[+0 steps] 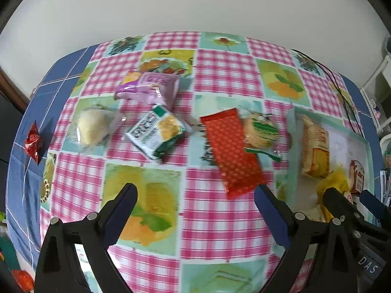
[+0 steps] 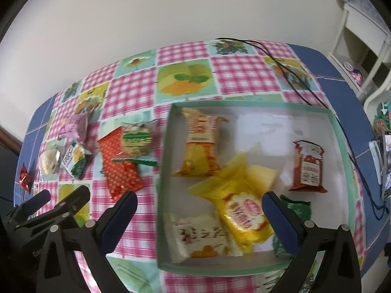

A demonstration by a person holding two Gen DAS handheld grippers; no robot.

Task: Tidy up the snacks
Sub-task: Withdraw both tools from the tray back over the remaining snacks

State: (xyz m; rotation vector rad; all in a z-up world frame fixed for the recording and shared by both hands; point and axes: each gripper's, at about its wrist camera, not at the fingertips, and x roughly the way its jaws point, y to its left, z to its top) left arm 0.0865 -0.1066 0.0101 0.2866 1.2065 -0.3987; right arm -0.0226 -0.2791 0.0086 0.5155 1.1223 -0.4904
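Note:
My left gripper (image 1: 196, 195) hangs open and empty over the checked tablecloth (image 1: 220, 219). Loose snacks lie beyond it: a long red packet (image 1: 233, 151), a round cookie in a green-striped wrapper (image 1: 260, 131), a green-and-white packet (image 1: 158, 134), a purple packet (image 1: 149, 86), a clear-wrapped pale cake (image 1: 91, 128) and a red foil candy (image 1: 33, 142). My right gripper (image 2: 200, 202) is wide open above the mint-rimmed box (image 2: 244, 103), holding nothing. A yellow packet (image 2: 240, 213) lies in the box below its fingers, beside an orange packet (image 2: 201, 149), a white packet (image 2: 195, 236), a red-brown packet (image 2: 308, 166) and a green packet (image 2: 297, 207).
A black cable (image 2: 293, 78) runs across the far right of the table and past the box's corner. White shelving (image 2: 361, 48) stands off the table's right side. A plain wall closes the far edge. The two grippers hang side by side, close together.

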